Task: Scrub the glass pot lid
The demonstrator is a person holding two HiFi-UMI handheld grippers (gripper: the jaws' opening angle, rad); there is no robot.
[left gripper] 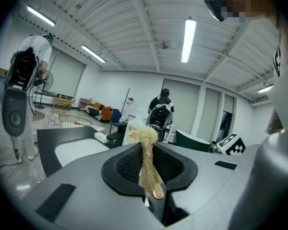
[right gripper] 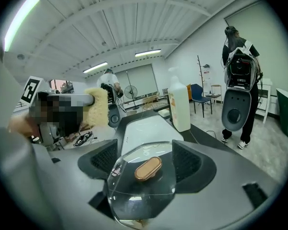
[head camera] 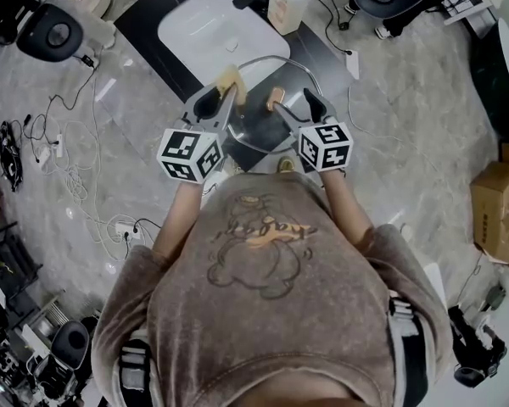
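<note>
left tongs (left gripper: 145, 150): jaws shut tight on a loofah scrubber (head camera: 230, 80); fibre tuft sticks up past the tips.
right tongs (right gripper: 146, 150): jaws wide apart; glass pot lid (right gripper: 144, 195) lies btwn them, pads not seen clamping it.
glass pot lid: close in front of right tongs' cam, knob side facing it, glass reaching across to both pads. In head view it fills the gap btwn the two tongs, rim arcing out past both sets of tips.
knob (right gripper: 148, 168): tan oval at lid centre, approx midway btwn right jaws.
loofah scrubber: ahead-left of right tongs, just beside lid's rim; touching or not, can't tell.
sink basin (head camera: 216, 24): white, straight ahead of both tongs, beyond the lid.
bottle (right gripper: 180, 104): pale, upright, ahead-right of right tongs, beside the basin.
countertop (head camera: 144, 25): dark, round the basin.
person (right gripper: 240, 80): w/ backpack rig, standing on the floor well off to the right of right tongs.
</note>
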